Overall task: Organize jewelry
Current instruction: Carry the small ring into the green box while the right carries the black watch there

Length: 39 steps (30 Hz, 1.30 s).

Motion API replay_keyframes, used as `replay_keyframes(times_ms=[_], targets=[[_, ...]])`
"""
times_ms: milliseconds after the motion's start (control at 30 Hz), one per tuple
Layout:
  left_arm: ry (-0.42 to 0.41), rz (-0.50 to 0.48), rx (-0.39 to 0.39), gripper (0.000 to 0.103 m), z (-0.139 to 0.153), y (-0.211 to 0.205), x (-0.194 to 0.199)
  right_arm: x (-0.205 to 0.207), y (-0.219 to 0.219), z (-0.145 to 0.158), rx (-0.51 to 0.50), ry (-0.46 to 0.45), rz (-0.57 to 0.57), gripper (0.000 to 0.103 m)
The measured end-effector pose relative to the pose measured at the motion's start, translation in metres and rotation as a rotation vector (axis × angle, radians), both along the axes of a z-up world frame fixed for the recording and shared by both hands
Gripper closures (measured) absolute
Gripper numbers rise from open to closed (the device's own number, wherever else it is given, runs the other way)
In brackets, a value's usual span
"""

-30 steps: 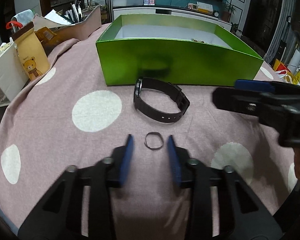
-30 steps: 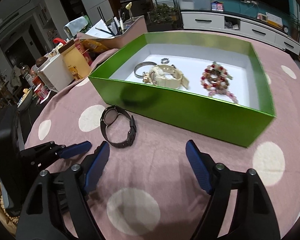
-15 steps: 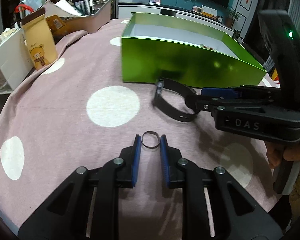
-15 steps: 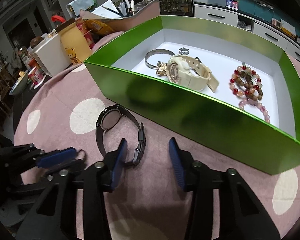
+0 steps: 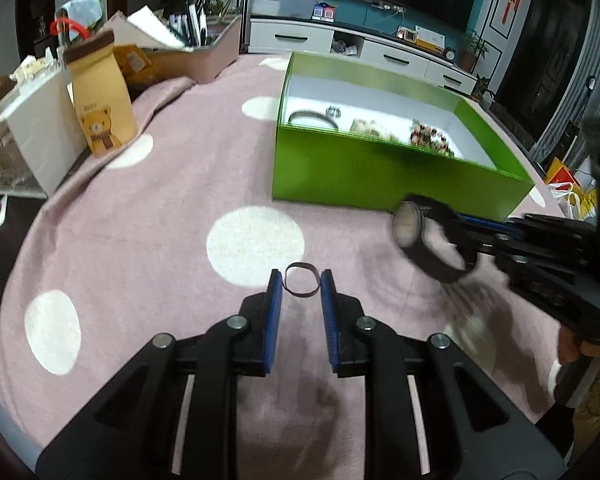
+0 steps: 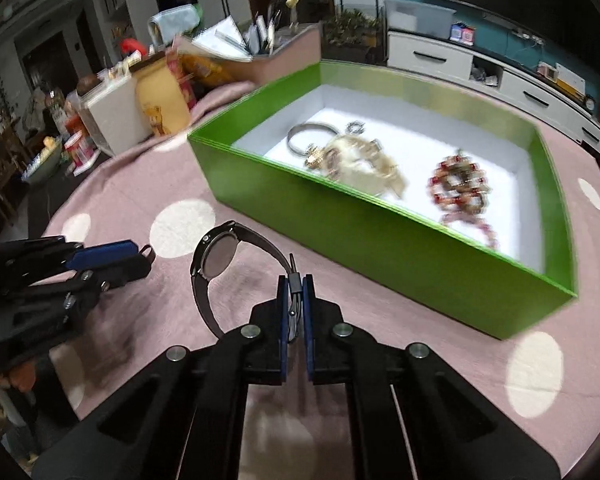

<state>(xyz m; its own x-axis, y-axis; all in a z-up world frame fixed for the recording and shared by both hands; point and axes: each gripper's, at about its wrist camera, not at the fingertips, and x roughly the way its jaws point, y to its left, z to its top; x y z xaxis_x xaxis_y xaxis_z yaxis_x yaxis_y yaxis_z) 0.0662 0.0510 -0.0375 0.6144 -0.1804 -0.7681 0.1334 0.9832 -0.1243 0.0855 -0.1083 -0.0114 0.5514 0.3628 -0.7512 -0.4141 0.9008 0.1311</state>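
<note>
My left gripper point(image 5: 300, 285) is shut on a small dark ring point(image 5: 301, 280), held between its blue pads above the pink dotted tablecloth. My right gripper point(image 6: 295, 294) is shut on the strap of a black watch point(image 6: 216, 256) and holds it lifted off the cloth; the watch also shows in the left wrist view point(image 5: 424, 236). The green box point(image 6: 364, 216) stands beyond, holding a silver bangle point(image 6: 310, 136), a cream watch point(image 6: 360, 162) and a red bead bracelet point(image 6: 458, 182). The left gripper shows at the left of the right wrist view point(image 6: 140, 256).
A brown paper bag with a bear point(image 5: 100, 108), a white storage box point(image 5: 24, 136) and a pink tray of papers and pens point(image 5: 196, 52) crowd the table's far left. The cloth point(image 5: 172, 208) has white dots.
My right gripper closed on the black watch's strap and lifted it off the cloth. My left gripper closed on the ring and raised it. Both moved toward the green box.
</note>
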Motion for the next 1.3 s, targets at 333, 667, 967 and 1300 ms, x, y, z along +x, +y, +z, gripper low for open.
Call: replay_keyframes(times_ms=[333,667,967,1300], targets=[[-0.053,-0.041,0.000,0.084,0.039,-0.027,0.021,-0.007,-0.056,0.058,0.044,-0.136,-0.118,0.097],[-0.091,-0.088,0.019,0.084,0.070,-0.066,0.055,0.005,-0.086,0.080,0.053,-0.187,-0.189,0.097],[-0.102,-0.106,0.031,0.084,0.081,-0.086,0.090,0.026,-0.099,0.084,0.059,-0.193,-0.234,0.097],[-0.093,-0.106,0.066,0.084,0.076,-0.102,0.132,0.058,-0.104,0.077,0.050,-0.179,-0.251,0.097]])
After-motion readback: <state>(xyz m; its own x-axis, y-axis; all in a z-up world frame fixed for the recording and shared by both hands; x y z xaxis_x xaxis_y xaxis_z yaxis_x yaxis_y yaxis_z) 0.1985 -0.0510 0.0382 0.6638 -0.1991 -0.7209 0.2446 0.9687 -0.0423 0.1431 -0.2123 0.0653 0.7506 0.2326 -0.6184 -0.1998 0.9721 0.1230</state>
